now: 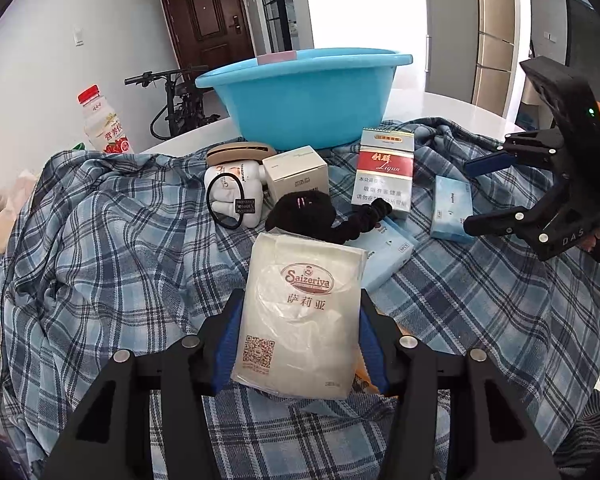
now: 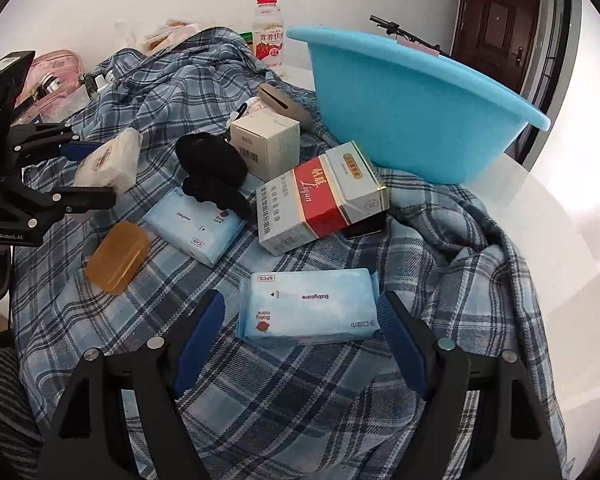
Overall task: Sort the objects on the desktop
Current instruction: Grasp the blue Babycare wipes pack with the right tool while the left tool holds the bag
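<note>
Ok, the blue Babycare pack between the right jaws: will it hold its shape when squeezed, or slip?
The Babycare pack looks like soft film wrap over tissues, so it will probably dent rather than stay rigid. It seems light for its size. The glossy wrap may slide a little, though it lies flat on the plaid cloth, so rolling is unlikely.
</note>
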`<state>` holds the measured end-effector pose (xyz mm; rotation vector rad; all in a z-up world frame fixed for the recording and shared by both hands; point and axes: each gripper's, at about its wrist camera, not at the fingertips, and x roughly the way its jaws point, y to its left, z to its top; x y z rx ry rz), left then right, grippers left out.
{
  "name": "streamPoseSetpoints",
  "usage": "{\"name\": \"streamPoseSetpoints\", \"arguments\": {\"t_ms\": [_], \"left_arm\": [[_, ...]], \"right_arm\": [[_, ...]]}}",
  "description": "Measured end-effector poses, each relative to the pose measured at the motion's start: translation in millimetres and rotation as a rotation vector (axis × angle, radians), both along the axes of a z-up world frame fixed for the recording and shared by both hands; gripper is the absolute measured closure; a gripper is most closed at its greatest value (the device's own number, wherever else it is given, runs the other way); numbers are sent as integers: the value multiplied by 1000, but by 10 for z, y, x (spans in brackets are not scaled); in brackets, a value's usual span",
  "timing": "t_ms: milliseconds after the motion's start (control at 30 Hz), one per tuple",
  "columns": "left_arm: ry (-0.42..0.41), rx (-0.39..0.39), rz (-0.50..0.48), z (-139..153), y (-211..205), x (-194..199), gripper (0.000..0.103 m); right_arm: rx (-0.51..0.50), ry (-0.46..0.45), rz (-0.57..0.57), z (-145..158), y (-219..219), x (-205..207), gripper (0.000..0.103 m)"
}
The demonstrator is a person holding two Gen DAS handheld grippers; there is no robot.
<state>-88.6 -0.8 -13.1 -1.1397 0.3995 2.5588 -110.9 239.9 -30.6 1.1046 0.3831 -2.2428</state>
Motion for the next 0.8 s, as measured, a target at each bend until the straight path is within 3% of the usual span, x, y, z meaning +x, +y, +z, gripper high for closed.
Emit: {"name": "streamPoseSetpoints", "arguments": {"t_ms": [233,300,600,800], "left_arm": [[-27,20,-12,-53,4,-7,48],[-37,25,-17,-64,0,-3,48],[-63,40,-2,-88,-65,-17,48],[-62,39,-14,-77,-37,24,48]], "right_arm": [[37,-36,49,-91,-86,-109,17],[49,-52,66,-125,-125,-135,10],[72,-51,62,-181,-104,-191,10],[69,-111,49,-266,-58,-287,10]]}}
